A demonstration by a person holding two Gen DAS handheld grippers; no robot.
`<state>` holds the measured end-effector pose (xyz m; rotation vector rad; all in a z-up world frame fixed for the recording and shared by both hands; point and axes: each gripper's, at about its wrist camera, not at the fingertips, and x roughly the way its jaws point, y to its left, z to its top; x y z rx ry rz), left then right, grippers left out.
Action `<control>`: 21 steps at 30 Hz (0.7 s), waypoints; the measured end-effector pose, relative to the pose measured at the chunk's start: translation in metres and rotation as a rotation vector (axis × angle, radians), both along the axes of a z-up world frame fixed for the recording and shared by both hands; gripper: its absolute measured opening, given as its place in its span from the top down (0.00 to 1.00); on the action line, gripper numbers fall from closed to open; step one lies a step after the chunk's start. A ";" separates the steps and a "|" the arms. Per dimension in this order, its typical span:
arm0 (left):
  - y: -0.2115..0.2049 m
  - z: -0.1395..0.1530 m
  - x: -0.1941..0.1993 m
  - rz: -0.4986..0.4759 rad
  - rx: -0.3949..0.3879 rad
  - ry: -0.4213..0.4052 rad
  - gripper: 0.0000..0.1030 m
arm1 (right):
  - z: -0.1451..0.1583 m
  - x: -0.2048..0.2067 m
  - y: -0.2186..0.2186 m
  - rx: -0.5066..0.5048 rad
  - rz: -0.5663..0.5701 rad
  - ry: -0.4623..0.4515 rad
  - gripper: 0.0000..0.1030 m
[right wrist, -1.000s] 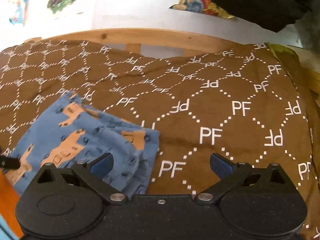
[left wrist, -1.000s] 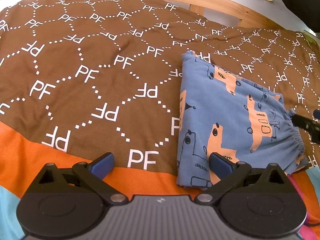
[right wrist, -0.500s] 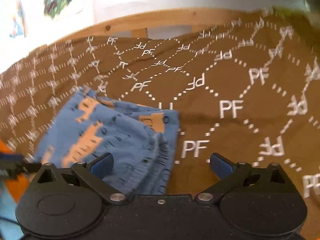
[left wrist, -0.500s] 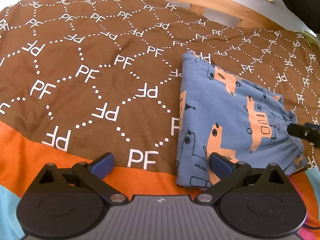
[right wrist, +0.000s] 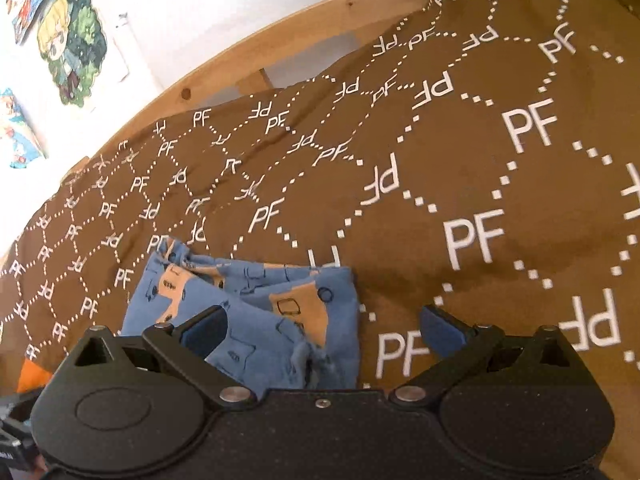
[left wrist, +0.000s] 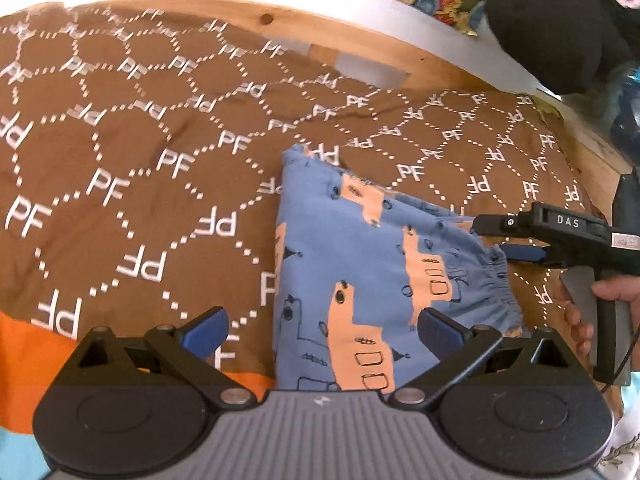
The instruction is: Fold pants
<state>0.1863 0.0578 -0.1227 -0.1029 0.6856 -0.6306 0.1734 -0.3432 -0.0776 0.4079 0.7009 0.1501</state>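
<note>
The left gripper (left wrist: 322,326) is spread wide open and holds nothing; its blue right pad (left wrist: 440,330) hangs over the near edge of the pants (left wrist: 360,272), and its left pad over the brown blanket (left wrist: 140,184), though contact with the cloth cannot be told from this angle. The right gripper (right wrist: 322,326) is likewise wide open and empty, its left finger above the gathered waistband end of the pants (right wrist: 256,312), its right finger above bare blanket (right wrist: 460,184). In the left wrist view the right gripper (left wrist: 504,240) reaches in from the right, its two fingers stacked one above the other at the elastic waistband (left wrist: 496,280), just beside or perhaps touching it; a hand (left wrist: 588,312) grips its handle. The pants lie folded into a compact blue bundle printed with orange vehicles, flat on the blanket, with a straight folded edge on the left and the ruffled waistband on the right. The blanket is brown with white dotted hexagons and "PF" letters, and an orange band (left wrist: 36,340) runs along its near edge. Beyond it stands a wooden bed frame (left wrist: 280,20), then a white wall. A dark plush shape (left wrist: 552,24) sits at the upper right of the left view, and cartoon stickers (right wrist: 72,36) hang on the wall in the right view.
</note>
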 end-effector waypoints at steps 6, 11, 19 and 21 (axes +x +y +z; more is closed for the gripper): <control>0.015 -0.013 0.016 0.050 -0.073 0.147 0.00 | -0.003 0.007 0.004 0.034 0.023 -0.007 0.01; 0.025 -0.015 0.020 0.038 -0.142 0.179 0.00 | -0.004 0.010 0.002 0.084 0.029 -0.006 0.15; 0.021 -0.011 0.019 -0.006 -0.147 0.193 0.05 | -0.003 0.009 0.013 -0.117 -0.003 0.008 0.61; 0.022 -0.012 0.021 0.008 -0.140 0.211 0.09 | -0.004 0.008 0.012 -0.123 -0.016 0.006 0.64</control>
